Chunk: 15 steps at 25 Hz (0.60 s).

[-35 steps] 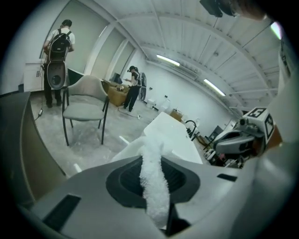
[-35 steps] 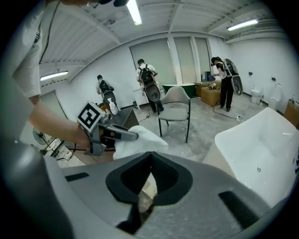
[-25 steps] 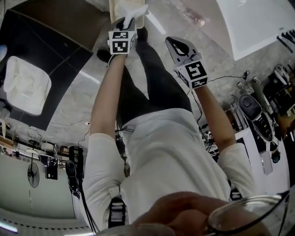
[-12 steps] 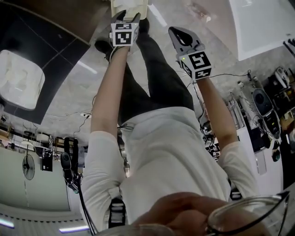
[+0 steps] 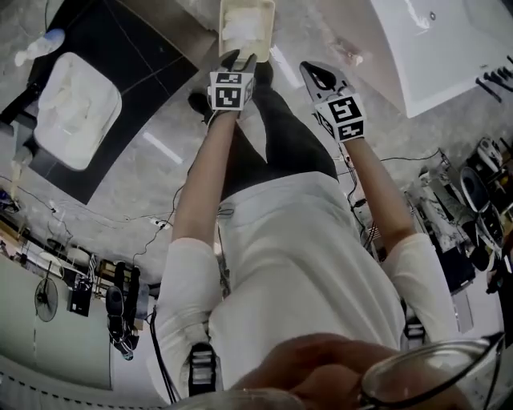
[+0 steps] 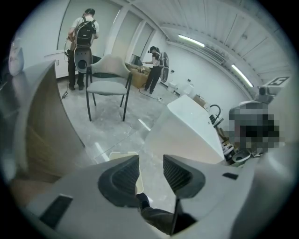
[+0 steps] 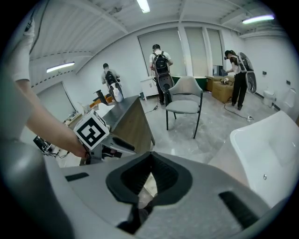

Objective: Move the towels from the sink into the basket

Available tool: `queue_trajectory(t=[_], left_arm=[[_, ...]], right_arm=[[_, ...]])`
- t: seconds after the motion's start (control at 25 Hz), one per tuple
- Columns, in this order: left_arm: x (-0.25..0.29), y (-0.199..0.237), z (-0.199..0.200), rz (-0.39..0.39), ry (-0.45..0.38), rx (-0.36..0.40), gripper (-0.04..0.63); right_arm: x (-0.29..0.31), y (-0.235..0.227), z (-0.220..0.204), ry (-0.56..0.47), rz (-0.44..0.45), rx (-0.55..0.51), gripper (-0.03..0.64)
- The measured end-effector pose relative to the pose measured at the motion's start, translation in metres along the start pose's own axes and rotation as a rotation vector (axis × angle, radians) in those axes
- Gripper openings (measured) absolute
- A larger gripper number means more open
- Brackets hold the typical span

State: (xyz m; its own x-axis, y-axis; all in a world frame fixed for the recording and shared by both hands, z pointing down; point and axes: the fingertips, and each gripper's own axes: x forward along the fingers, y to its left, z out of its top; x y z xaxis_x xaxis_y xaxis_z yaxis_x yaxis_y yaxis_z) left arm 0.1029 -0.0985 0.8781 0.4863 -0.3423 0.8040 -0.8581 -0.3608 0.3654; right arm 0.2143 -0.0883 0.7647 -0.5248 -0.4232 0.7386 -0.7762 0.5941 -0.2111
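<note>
Grey shiny floor point(image 5: 144, 168) all around in the head view. At the top right, a big white tub point(image 5: 449, 56). Far left, a dark tabletop point(image 5: 136, 48) with a white sink point(image 5: 100, 128) set in it. White towels point(image 5: 76, 108) bunched up inside the sink. At the top middle, down on the floor, a small pale basket point(image 5: 268, 20), well apart from the sink. One white towel point(image 5: 240, 32) lying inside the basket. Just beside the basket's near end, the left gripper point(image 5: 239, 58), pointing down. Jaws a little apart, just now closing some, with nothing between them. Near it, off to the right of the basket, the right gripper point(image 5: 313, 74), pointing down too. Jaws together at the tips, holding nothing.
</note>
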Motion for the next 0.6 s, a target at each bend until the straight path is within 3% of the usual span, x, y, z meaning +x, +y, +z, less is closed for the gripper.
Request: queue_trajectory(t=[0.28,0.6], left_arm=[[-0.091,-0.018,0.012,-0.003,-0.042,0.037,0.088],[-0.205,-0.053,0.026,-0.073,-0.146,0.067,0.038]], right_arm=[[-0.044,0.048,0.054,-0.041,0.011,-0.017,-0.003],[-0.091,0.118,0.105,-0.096,0.062,-0.065,-0.003]])
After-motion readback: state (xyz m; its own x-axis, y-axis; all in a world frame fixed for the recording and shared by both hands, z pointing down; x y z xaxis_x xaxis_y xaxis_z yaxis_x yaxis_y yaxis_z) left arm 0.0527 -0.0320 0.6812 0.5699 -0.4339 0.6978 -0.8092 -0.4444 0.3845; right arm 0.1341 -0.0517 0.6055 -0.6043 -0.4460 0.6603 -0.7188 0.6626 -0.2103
